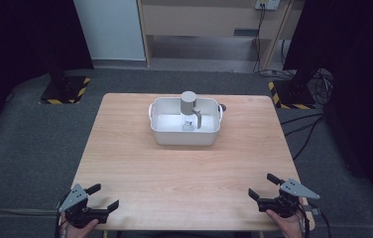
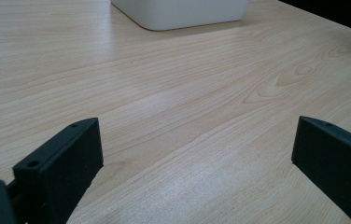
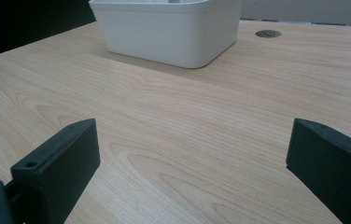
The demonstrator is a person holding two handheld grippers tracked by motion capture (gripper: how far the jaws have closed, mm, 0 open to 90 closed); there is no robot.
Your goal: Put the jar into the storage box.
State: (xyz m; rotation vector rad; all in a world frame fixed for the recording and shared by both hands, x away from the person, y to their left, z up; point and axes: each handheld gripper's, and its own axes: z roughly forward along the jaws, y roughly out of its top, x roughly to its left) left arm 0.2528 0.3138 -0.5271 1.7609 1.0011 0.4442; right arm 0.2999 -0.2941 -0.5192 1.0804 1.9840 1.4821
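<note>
Worktop [image 1: 140, 163]: pale wood, grained, rounded corners.
Tub [image 1: 184, 135]: white plastic, rounded rectangle, far centre; grey cylindrical mug [image 1: 189, 103] standing inside.
My left tongs [image 1: 106, 196]: spread wide, gripping nothing, at the near edge; tub at 1 o'clock, well apart.
My right tongs [image 1: 263, 185]: spread wide, gripping nothing, at the near edge; tub at 11 o'clock, well apart.
Room: bare wood between tongs and tub.

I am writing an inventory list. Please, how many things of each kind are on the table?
White basin: 1
Grey faucet: 1
Small grey piece under the faucet: 1
Hand-held grippers, left and right: 2
Total: 5
</note>
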